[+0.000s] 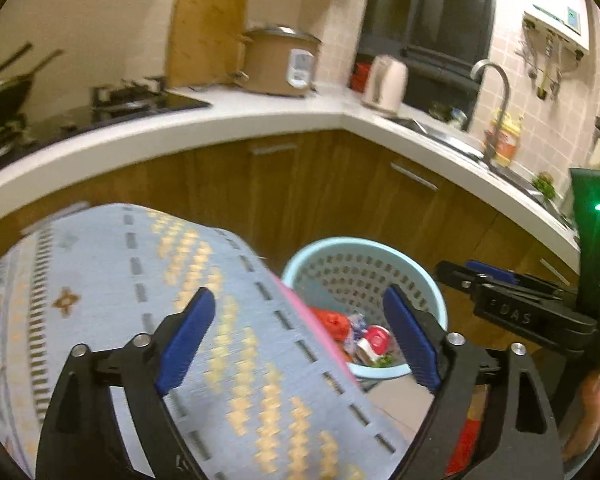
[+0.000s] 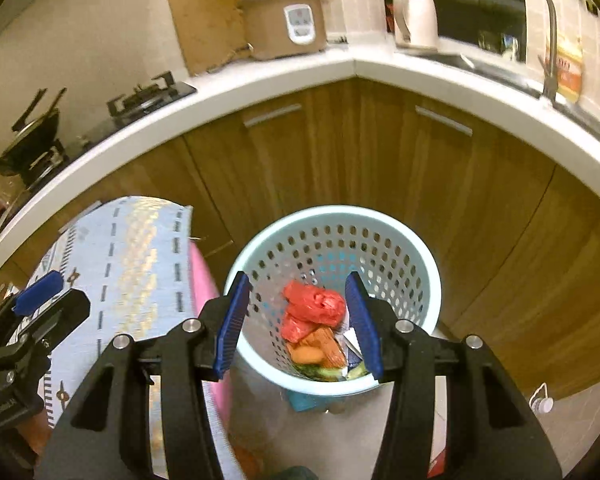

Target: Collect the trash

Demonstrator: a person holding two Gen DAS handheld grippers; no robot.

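Observation:
A pale blue perforated basket [image 2: 332,216] stands on the floor by the corner cabinets. It holds trash: a crumpled red bag [image 2: 312,304], an orange wrapper [image 2: 320,346] and green scraps. My right gripper [image 2: 298,280] hangs open above the basket with nothing between its blue pads. My left gripper [image 1: 300,296] stands wide open and empty over the edge of a table with a blue patterned cloth [image 1: 140,280]. In the left wrist view the basket [image 1: 364,248] lies just past that edge, with the red bag [image 1: 334,320] inside, and the right gripper [image 1: 460,276] is to its right.
A white L-shaped counter [image 2: 356,64] over wooden cabinets [image 2: 480,200] curves behind the basket. On it are a cutting board [image 2: 208,16], rice cooker [image 2: 288,20], kettle [image 2: 416,12], stove [image 2: 148,96] and sink faucet [image 2: 540,20]. A red item [image 1: 466,440] lies on the floor.

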